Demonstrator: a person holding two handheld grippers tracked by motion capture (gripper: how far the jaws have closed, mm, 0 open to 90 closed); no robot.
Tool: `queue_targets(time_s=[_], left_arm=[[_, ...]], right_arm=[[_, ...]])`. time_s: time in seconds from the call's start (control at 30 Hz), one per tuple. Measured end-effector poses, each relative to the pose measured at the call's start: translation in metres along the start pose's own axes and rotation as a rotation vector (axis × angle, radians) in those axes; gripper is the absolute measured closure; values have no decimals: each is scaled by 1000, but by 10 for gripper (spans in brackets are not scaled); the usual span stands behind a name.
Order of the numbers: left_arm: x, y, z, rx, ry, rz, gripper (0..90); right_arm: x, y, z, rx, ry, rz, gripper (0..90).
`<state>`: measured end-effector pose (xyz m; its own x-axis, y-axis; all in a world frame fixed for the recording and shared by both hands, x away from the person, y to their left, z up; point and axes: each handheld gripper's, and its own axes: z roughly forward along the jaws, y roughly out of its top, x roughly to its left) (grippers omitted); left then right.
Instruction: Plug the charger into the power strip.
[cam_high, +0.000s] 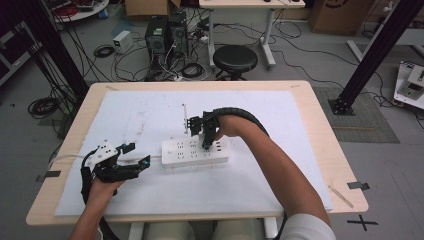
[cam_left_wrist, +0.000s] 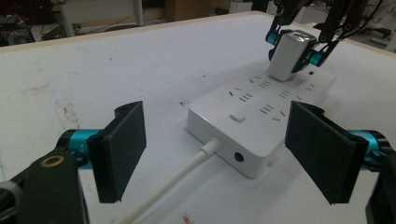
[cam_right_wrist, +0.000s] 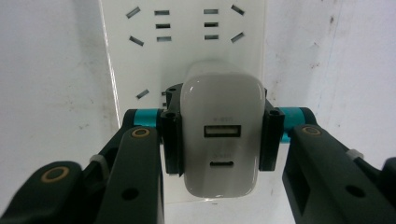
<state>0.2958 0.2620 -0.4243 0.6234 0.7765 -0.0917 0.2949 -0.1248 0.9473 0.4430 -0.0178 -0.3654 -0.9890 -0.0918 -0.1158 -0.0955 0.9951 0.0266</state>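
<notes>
A white power strip (cam_high: 195, 152) lies mid-table on a white sheet, its cable leaving at its left end (cam_left_wrist: 187, 170). A white charger block (cam_right_wrist: 220, 140) with two ports on its back stands on the strip's right part (cam_left_wrist: 287, 58). My right gripper (cam_high: 206, 142) points down and is shut on the charger, its pads (cam_right_wrist: 172, 135) pressed on both sides. My left gripper (cam_high: 136, 155) rests at the table's left, jaws wide open and aimed at the strip's left end (cam_left_wrist: 243, 140), touching nothing.
The white sheet (cam_high: 150, 115) covers most of the wooden table (cam_high: 320, 140). A thin rod-like piece (cam_high: 184, 117) lies behind the strip. A black stool (cam_high: 235, 59), computer cases and cables sit on the floor beyond the far edge.
</notes>
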Motion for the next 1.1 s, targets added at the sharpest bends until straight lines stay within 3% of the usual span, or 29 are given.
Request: queue_targets(time_s=[0.23, 0.47, 0.77, 0.97, 1.03, 1.1], left_arm=[[1, -1, 0, -7, 1, -1, 206], [3, -1, 0, -3, 4, -8, 207], [4, -1, 2, -2, 10, -11, 206], [2, 0, 1, 3, 13, -10, 206], [1, 0, -1, 6, 11, -5, 207], [1, 0, -3, 9, 13, -1, 207]], right_arm=[[-2, 2, 1, 11, 13, 26, 635], [-2, 9, 3, 65, 23, 25, 636], [-6, 10, 7, 77, 43, 27, 635], [-5, 6, 7, 39, 36, 22, 630], [-7, -1, 7, -29, 42, 22, 625], [-8, -9, 7, -94, 46, 67, 556]])
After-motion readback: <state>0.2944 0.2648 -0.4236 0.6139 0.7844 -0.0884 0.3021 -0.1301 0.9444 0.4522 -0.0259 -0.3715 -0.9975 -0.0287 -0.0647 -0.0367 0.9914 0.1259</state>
